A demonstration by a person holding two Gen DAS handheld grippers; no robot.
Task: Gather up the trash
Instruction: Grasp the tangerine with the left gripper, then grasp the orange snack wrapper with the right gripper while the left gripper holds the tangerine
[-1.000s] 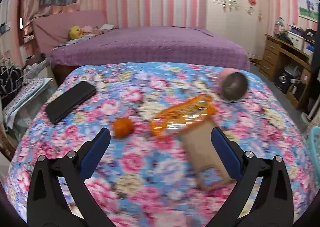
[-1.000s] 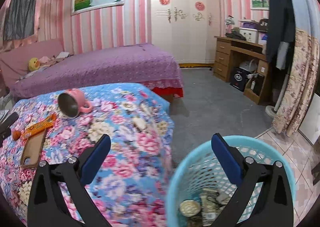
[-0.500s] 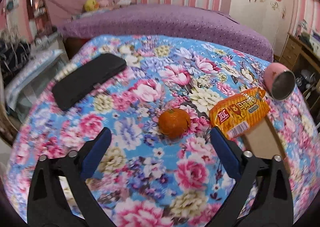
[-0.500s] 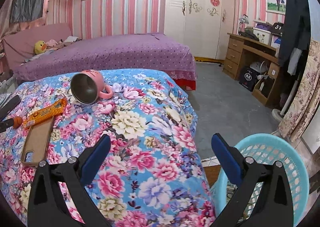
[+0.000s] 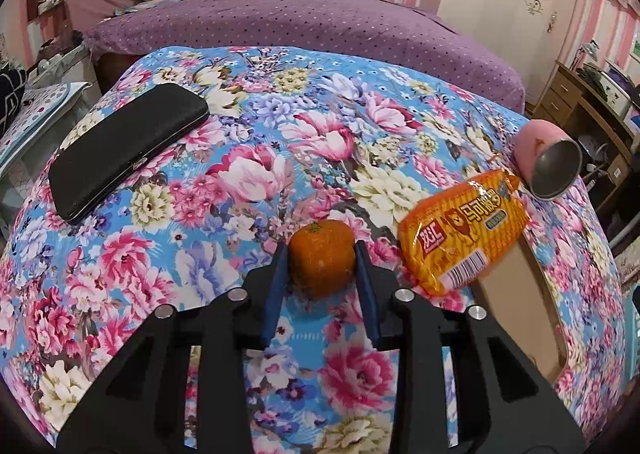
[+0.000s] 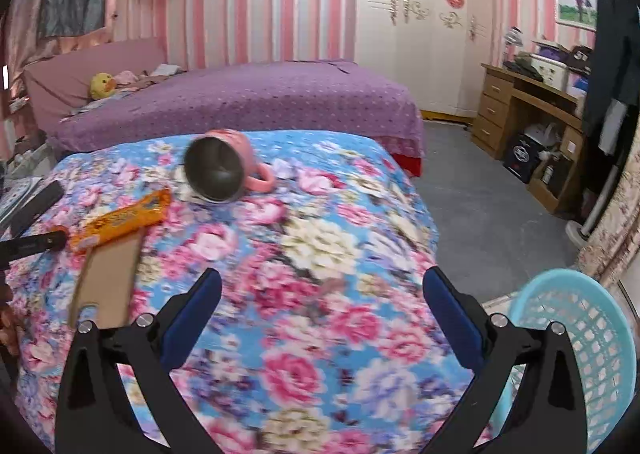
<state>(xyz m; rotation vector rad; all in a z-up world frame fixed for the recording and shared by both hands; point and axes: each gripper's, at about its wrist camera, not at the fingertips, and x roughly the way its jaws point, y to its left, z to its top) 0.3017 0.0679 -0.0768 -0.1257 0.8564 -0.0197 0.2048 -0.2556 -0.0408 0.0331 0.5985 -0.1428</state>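
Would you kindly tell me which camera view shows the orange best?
The left wrist view: the orange sits central and sharp between the closing left gripper fingers. The right wrist view hides it behind that gripper at its left edge.

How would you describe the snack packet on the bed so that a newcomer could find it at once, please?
Look at the floral bedspread in front of the purple bed. Near its right side lies the snack packet, between the orange in the left gripper and the tipped pink mug. It alone is a shiny orange-yellow wrapper with a barcode.
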